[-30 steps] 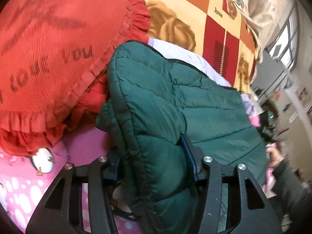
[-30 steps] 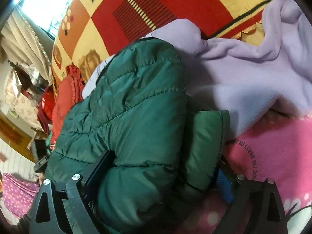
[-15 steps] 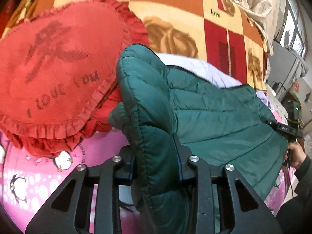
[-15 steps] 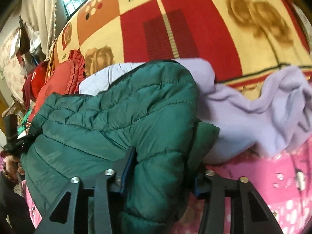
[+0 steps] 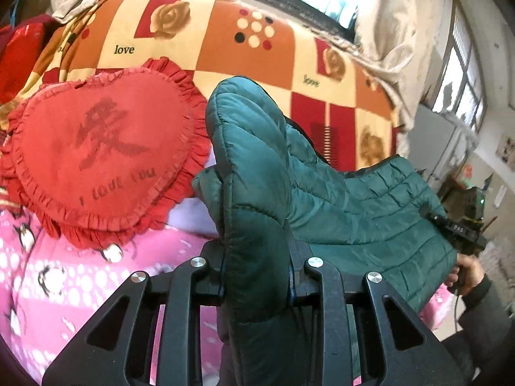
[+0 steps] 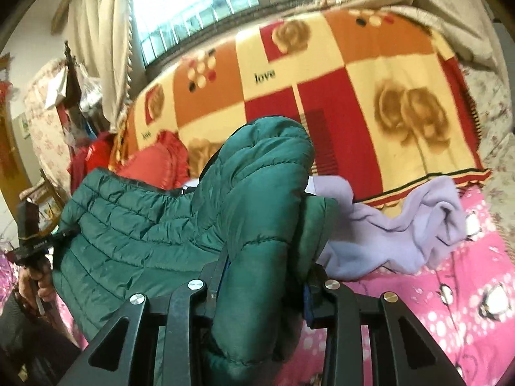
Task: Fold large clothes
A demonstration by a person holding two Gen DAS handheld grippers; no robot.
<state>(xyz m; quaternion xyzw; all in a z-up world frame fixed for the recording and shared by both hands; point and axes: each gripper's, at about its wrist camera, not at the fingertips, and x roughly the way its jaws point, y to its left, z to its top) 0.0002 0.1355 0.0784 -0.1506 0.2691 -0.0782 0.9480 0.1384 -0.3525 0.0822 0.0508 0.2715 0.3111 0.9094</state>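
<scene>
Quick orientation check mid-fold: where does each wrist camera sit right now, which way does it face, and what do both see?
Left wrist: on the left gripper, closing on the green puffer jacket; faces the red heart pillow, with the person's right hand at the frame's right.
Right wrist: on the right gripper, closing on that jacket; faces the lilac fleece, with the left hand at the frame's left.
Shared: jacket, pillow, checked blanket, pink penguin sheet.

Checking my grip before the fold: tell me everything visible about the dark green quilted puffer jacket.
The dark green quilted puffer jacket is padded, slightly shiny, stitched in puffy channels with dark edge trim. It hangs stretched between the two grippers: the closing left gripper and right gripper each pinch a bunched end. It appears lifted above the pink penguin-print bedsheet.
</scene>
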